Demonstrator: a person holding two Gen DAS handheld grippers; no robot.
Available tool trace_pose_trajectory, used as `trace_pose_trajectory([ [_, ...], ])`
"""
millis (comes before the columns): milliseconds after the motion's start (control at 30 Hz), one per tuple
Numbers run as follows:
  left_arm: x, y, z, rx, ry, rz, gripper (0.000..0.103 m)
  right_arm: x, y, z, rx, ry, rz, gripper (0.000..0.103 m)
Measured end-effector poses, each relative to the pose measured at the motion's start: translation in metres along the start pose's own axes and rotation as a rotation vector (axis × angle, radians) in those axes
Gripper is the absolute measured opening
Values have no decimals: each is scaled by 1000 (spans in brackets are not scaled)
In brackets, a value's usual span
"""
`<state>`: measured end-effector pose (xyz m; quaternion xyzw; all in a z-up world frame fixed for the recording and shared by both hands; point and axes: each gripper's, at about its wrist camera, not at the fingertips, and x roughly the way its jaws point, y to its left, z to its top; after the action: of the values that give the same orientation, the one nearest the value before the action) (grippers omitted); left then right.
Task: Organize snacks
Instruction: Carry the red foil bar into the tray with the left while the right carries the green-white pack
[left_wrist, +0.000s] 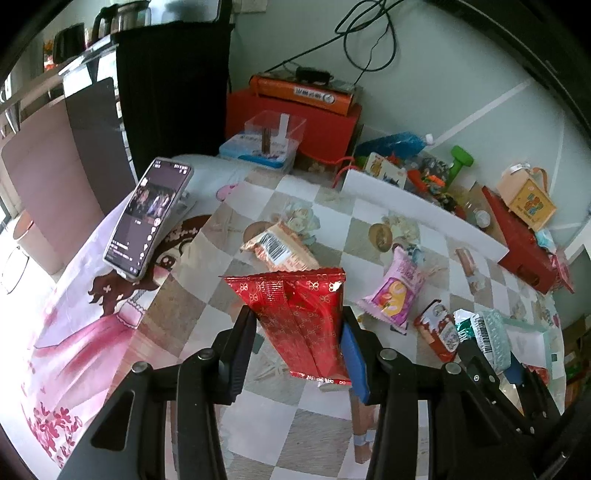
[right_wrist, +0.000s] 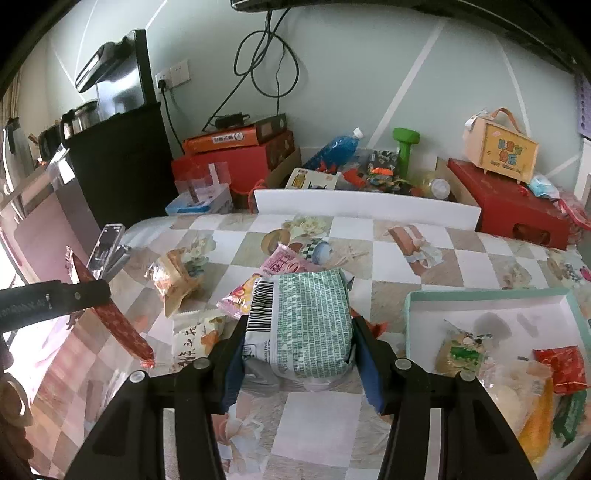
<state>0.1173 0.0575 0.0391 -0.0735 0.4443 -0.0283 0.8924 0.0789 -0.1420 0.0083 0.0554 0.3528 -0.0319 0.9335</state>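
**Sorting under way: two packets in the air, several left on the table**

Holding one snack each, both grippers sit nearest the cameras. The left gripper (left_wrist: 299, 347) is clamped on a red foil packet (left_wrist: 295, 317), which hangs clear above the checked tablecloth (left_wrist: 295, 413). The right gripper (right_wrist: 299, 354) is clamped on a green-and-white packet (right_wrist: 306, 325), barcode side up, also lifted off the cloth.

At about three o'clock from the right gripper lies a pale green tray (right_wrist: 480, 295), and it already holds several snacks: a yellow-green packet (right_wrist: 461, 354), a small red one (right_wrist: 561, 365) and others at its lower edge that I cannot make out. That part looks done.

Further out on the table, loose snacks remain. In the left view a red-and-white chocolate packet (left_wrist: 439, 328) lies at three o'clock, a pink packet (left_wrist: 395, 291) at two o'clock, and an orange-and-white packet (left_wrist: 280, 247) at twelve o'clock. In the right view, a white packet (right_wrist: 195, 339) peeks out at nine o'clock.

My judgement: roughly midway. The two lifted packets probably go to the tray next, then at least four more.

Beyond, a phone (left_wrist: 147, 218) on a stand and boxes along the wall are not part of the job.
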Motion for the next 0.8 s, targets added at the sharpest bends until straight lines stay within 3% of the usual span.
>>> trace_pose_trajectory([
  [367, -18, -43, 1, 91, -45, -59, 47, -28, -39, 7, 76, -68, -49, 56],
  [800, -19, -115, -12, 255, -29, -143, 46, -77, -158, -8, 292, -118, -289, 56],
])
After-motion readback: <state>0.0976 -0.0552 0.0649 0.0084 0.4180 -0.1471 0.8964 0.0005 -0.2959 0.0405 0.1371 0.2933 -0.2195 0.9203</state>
